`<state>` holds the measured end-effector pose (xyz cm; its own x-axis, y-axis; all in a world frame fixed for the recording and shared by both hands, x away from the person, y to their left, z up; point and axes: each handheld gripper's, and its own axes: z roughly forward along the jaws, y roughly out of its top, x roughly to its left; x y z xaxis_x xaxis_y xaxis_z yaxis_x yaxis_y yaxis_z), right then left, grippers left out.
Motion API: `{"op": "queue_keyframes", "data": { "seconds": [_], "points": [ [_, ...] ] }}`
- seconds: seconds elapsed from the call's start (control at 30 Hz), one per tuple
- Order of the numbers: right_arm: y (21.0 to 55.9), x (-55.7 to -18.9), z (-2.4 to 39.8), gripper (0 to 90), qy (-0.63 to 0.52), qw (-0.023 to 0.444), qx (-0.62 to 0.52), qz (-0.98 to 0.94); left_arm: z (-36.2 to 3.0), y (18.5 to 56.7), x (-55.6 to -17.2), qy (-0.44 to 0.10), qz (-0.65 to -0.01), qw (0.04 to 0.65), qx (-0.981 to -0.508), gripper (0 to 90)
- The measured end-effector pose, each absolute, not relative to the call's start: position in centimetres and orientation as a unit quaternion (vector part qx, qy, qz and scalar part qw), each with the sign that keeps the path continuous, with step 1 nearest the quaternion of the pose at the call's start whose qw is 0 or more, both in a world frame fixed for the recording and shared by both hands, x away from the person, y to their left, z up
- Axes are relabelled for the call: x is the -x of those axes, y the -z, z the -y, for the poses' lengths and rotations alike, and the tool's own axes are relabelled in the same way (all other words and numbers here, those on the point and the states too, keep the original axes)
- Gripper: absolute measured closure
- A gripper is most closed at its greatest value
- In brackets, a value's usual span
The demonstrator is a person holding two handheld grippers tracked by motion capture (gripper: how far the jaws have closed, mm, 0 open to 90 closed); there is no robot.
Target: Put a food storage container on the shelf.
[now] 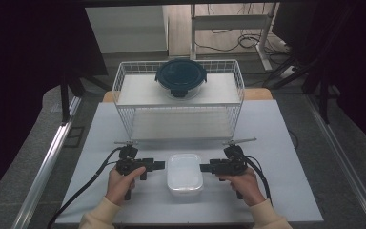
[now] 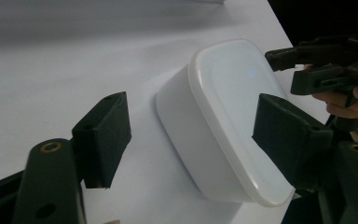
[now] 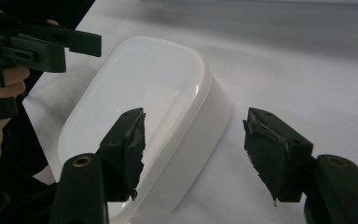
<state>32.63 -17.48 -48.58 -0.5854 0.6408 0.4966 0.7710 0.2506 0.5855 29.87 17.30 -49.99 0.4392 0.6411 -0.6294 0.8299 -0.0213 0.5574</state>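
In the lower middle of the high view, a white lidded container [image 1: 185,174] lay flat on the pale table [image 1: 267,200], its lid on and nothing lifted yet. The left gripper [image 1: 160,165] pointed at it from the left of the frame and the right gripper [image 1: 203,167] from the right, each just beside a short wall of the box, with a hand [image 1: 122,183] behind the left one near the bottom edge.

In the left gripper view the container [image 2: 223,121] sat between the two black jaws, which stood fairly wide, one over the lid's near end, the other out over bare table; no pad pressed on it. In the right gripper view the jaws were likewise apart, one in front of the lid [image 3: 144,93], the other clear over the table, holding nothing.

So the approach looked nearly finished and the grasp was not yet made; the closing on the box, the lift and any carrying seemed all left to do.

Farther up the high view stood a white wire basket [image 1: 178,98], well apart from the box, with a dark-lidded round glass container [image 1: 181,77] on its upper shelf. It may be where the box was bound, though that is a guess.
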Motion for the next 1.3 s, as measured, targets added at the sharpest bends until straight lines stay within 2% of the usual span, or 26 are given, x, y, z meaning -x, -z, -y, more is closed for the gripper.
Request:
{"op": "queue_keyframes", "data": {
  "seconds": [0.23, 0.57, 0.8, 0.97, 1.3],
  "points": [
    [48.6, -32.6, 17.3, 44.0, 0.421, 0.093, 0.446, 0.785, -17.0, 50.1, -29.6, 0.114, -0.517, 0.480, -0.699, 32.1],
    [49.1, -32.4, 16.7, 49.4, 0.414, 0.108, 0.444, 0.787, -16.0, 51.4, -29.8, 0.168, -0.513, 0.477, -0.694, 37.5],
    [49.4, -32.3, 16.4, 56.1, 0.419, 0.125, 0.453, 0.777, -15.8, 51.8, -29.6, 0.202, -0.505, 0.483, -0.687, 51.3],
    [49.4, -32.1, 16.7, 63.4, 0.426, 0.134, 0.471, 0.761, -15.8, 51.7, -29.4, 0.193, -0.516, 0.478, -0.684, 64.3],
    [48.5, -31.5, 17.8, 75.7, 0.456, 0.156, 0.468, 0.741, -16.1, 50.6, -28.6, 0.180, -0.505, 0.502, -0.679, 75.9]
  ]
}}
